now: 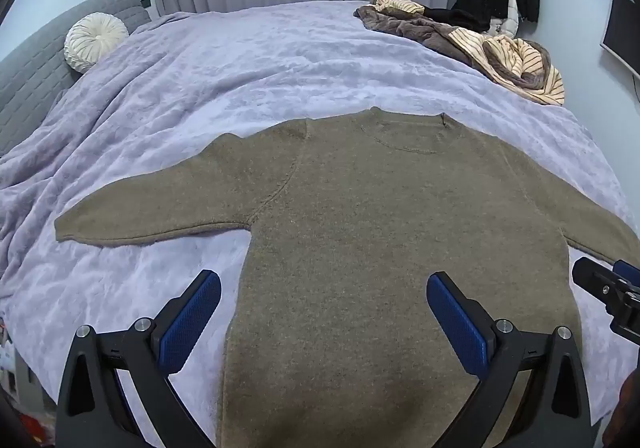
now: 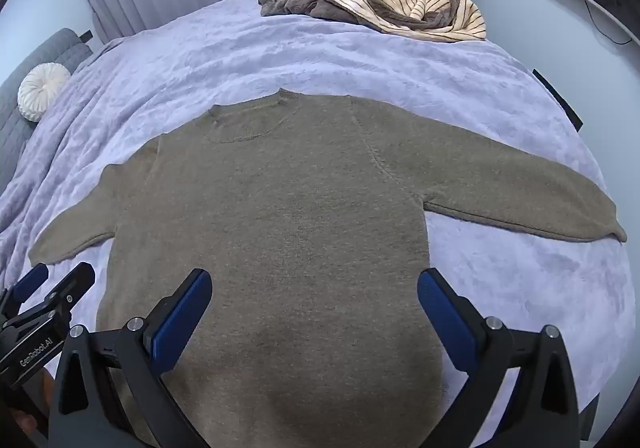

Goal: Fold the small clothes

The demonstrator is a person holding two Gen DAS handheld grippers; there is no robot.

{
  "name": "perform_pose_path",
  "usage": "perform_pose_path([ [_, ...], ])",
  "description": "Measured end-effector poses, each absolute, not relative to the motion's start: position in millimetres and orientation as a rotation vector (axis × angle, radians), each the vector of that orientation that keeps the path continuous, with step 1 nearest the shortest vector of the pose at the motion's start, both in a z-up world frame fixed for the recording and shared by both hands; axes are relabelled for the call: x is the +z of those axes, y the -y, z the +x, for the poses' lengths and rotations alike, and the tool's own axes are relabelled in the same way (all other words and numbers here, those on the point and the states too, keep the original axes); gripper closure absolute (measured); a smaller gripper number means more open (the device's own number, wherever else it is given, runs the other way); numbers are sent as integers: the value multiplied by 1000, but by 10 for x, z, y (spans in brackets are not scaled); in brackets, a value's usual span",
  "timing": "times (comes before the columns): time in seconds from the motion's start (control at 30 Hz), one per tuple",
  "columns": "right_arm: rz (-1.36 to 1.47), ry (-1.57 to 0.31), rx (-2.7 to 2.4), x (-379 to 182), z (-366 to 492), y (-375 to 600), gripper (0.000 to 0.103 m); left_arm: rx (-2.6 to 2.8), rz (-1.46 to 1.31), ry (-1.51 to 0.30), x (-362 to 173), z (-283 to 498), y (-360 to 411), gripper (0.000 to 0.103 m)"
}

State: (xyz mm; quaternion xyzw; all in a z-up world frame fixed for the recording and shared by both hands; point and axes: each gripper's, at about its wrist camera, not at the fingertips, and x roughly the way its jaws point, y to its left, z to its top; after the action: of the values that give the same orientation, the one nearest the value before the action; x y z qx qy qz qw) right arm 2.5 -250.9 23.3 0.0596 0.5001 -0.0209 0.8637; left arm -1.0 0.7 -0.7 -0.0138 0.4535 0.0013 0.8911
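I hold both tools, left tool (image 1: pixel 323 300) and right tool (image 2: pixel 314 296), spread apart above the flat sweater's (image 1: pixel 360 232) hem, blanket (image 1: pixel 240 80) bare around its edges.

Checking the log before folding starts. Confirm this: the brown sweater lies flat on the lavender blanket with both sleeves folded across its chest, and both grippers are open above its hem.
One detail is wrong. The brown sweater has both sleeves spread outward, not folded, as both wrist views show. It does lie flat on the lavender blanket, with the left gripper and right gripper open.
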Motion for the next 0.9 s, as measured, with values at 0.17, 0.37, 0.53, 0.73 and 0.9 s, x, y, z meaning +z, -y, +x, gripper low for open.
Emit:
perform_pose_path([
  [0.17,122,-1051,-51,230,36,2512,1,1,-32,-967,-11,-56,-76,0],
  [0.37,119,-1050,-49,257,22,2523,1,35,23,-968,-3,-70,89,0],
  [0.53,94,-1057,-53,245,4,2523,1,33,30,-971,-11,-82,85,0],
  [0.73,82,-1058,-61,247,-6,2462,1,37,18,-975,-14,-81,63,0],
  [0.9,76,-1061,-64,247,-7,2436,1,39,17,-977,-20,-78,42,0],
])
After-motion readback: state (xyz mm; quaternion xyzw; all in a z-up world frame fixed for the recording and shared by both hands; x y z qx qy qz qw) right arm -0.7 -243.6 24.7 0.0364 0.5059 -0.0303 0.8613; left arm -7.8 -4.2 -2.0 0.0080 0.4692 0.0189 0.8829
